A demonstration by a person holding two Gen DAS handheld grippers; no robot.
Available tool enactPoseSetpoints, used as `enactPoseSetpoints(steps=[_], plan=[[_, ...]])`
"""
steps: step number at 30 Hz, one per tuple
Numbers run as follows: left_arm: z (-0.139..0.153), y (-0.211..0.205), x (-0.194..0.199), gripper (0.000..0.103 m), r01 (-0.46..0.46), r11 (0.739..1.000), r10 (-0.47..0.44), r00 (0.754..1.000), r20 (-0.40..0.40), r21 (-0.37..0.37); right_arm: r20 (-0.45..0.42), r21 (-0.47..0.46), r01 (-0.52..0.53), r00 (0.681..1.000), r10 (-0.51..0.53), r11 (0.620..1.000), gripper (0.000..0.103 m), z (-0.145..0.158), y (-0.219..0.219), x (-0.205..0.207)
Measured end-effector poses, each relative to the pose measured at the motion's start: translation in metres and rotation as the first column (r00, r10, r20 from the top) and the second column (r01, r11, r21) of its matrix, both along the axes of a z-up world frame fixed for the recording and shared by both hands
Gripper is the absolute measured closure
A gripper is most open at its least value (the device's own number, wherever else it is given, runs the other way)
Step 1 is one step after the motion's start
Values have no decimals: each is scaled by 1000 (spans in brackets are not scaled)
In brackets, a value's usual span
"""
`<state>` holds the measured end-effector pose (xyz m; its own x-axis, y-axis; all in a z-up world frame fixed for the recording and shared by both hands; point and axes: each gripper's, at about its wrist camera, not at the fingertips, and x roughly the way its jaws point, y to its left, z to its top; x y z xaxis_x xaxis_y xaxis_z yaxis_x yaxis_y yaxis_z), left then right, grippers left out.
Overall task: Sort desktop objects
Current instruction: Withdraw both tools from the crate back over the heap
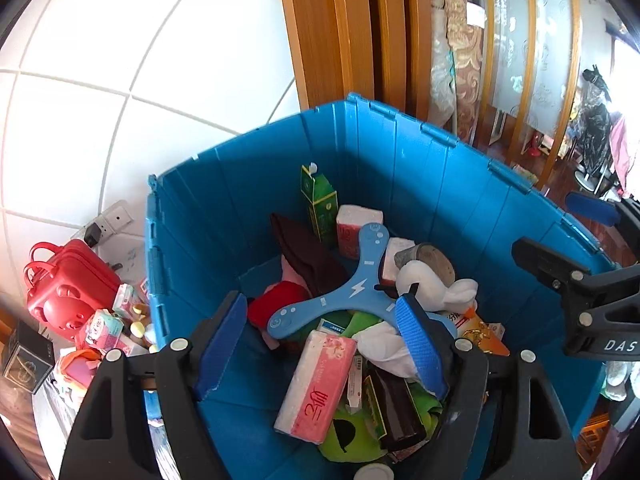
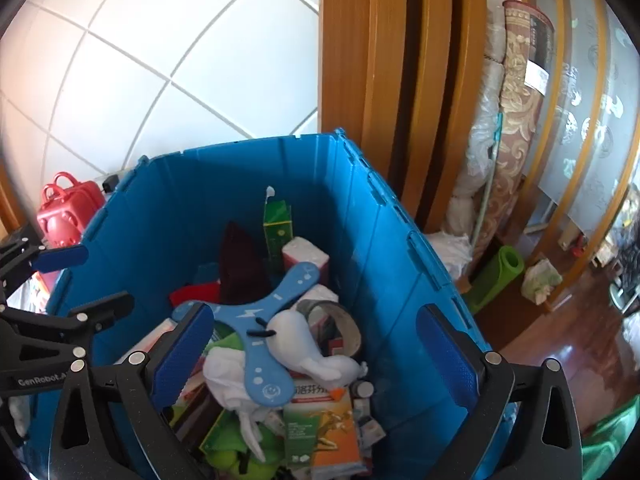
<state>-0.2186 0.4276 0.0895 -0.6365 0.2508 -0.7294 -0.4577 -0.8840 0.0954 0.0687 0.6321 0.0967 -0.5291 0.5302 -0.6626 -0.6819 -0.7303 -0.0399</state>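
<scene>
A blue plastic crate [image 1: 248, 200] [image 2: 168, 208] holds sorted things: a blue three-armed boomerang [image 1: 352, 288] [image 2: 264, 320], a white plush toy [image 1: 432, 284] [image 2: 312, 344], a pink tissue pack [image 1: 320, 384], a green carton [image 1: 318, 204] [image 2: 277, 232], a tape roll [image 2: 340, 320] and boxes. My left gripper [image 1: 324, 344] is open and empty above the crate's contents. My right gripper [image 2: 320, 356] is open and empty, also over the crate. Each gripper shows at the edge of the other's view.
Left of the crate on the table lie a red toy suitcase [image 1: 68, 284] [image 2: 68, 208], small pink packs [image 1: 104, 328] and a black box [image 1: 28, 356]. A tiled wall is behind, wooden door frames [image 2: 400, 80] and rolled rugs [image 2: 516, 128] to the right.
</scene>
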Motion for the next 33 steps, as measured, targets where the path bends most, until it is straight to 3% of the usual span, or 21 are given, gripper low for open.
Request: enactPoseSetpoints(steps=[11, 15, 24, 28, 33], plan=[[32, -89, 41, 26, -30, 992, 51, 984, -171, 122, -49, 91, -25, 998, 30, 996, 0, 24, -82, -5], [25, -136, 46, 26, -65, 985, 92, 982, -167, 163, -74, 99, -49, 996, 56, 994, 0, 31, -122, -22], [-51, -273, 32, 26, -218, 965, 228, 972, -58, 142, -103, 68, -147, 983, 154, 987, 0, 15, -221, -92], [-100, -341, 24, 26, -335, 941, 336, 942, -9, 58, -118, 32, -193, 974, 196, 981, 0, -4, -254, -133], [-155, -409, 17, 26, -421, 907, 418, 903, 105, 13, -123, -56, -241, 965, 233, 969, 0, -40, -280, -184]])
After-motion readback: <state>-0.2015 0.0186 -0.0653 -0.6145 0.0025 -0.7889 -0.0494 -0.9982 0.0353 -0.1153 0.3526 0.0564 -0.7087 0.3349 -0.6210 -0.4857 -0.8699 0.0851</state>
